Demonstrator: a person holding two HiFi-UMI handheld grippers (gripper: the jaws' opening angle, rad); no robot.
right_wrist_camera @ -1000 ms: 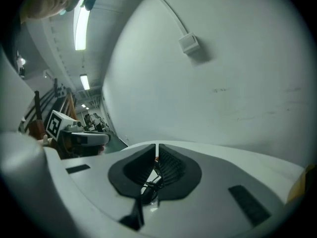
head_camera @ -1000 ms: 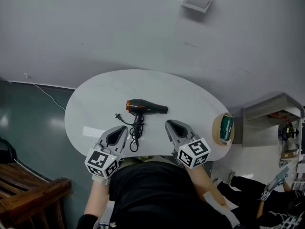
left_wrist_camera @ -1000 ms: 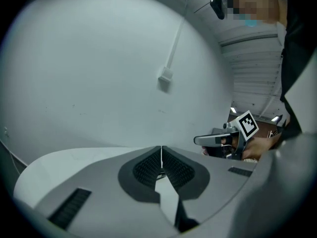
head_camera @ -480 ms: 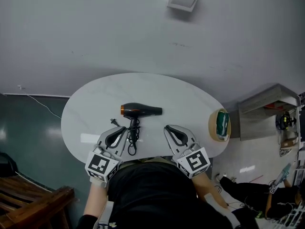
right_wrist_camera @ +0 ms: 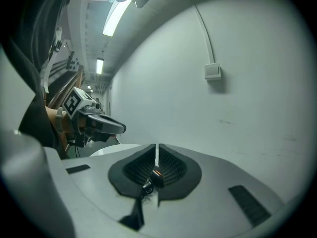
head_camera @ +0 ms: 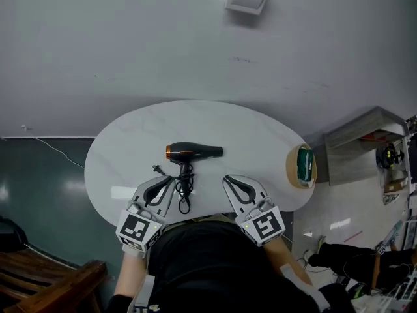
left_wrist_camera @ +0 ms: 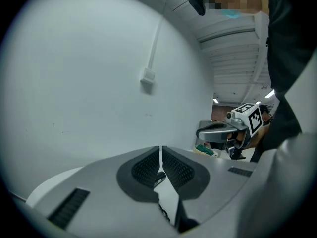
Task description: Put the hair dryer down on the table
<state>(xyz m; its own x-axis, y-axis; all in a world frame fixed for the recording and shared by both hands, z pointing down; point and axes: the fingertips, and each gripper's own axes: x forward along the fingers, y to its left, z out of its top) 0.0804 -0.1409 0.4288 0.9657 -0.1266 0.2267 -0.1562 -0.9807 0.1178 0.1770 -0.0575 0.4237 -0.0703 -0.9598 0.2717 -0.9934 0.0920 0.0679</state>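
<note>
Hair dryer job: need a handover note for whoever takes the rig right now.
Left gripper: shut, empty, at the near edge of the table, close beside the cord.
Right gripper: shut, empty, at the near edge, right of the cord.
Hair dryer: lying mid-table, handle and bunched cord toward the person; neither gripper is on it.
Done: dryer is down on the table.
Left: nothing that I can see.
</note>
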